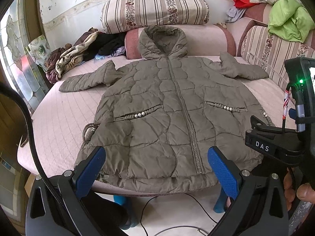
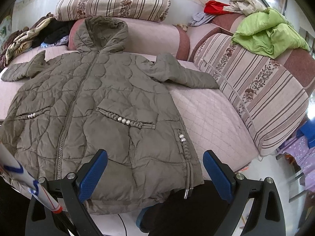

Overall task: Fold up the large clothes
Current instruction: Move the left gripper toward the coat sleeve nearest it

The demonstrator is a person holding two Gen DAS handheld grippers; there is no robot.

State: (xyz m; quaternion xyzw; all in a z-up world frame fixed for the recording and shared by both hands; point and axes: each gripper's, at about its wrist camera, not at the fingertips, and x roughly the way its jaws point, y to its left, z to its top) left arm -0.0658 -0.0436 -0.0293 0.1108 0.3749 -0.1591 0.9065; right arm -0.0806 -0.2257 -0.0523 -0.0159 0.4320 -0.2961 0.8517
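Note:
An olive quilted hooded coat (image 1: 157,106) lies flat and zipped on a pink quilted bed, hood at the far side, both sleeves spread outward. It also shows in the right wrist view (image 2: 94,106). My left gripper (image 1: 156,167) is open and empty, held just above the coat's bottom hem near the zipper's end. My right gripper (image 2: 155,173) is open and empty, above the coat's bottom right corner by the drawstring (image 2: 187,188). The right gripper's body shows at the right edge of the left wrist view (image 1: 275,143).
The pink bed (image 2: 212,122) carries striped cushions at the back (image 1: 155,9) and right (image 2: 261,90). A green garment (image 2: 269,33), red cloth (image 2: 213,6) and a pile of clothes (image 1: 78,53) lie around. A cable (image 1: 177,214) runs on the floor below.

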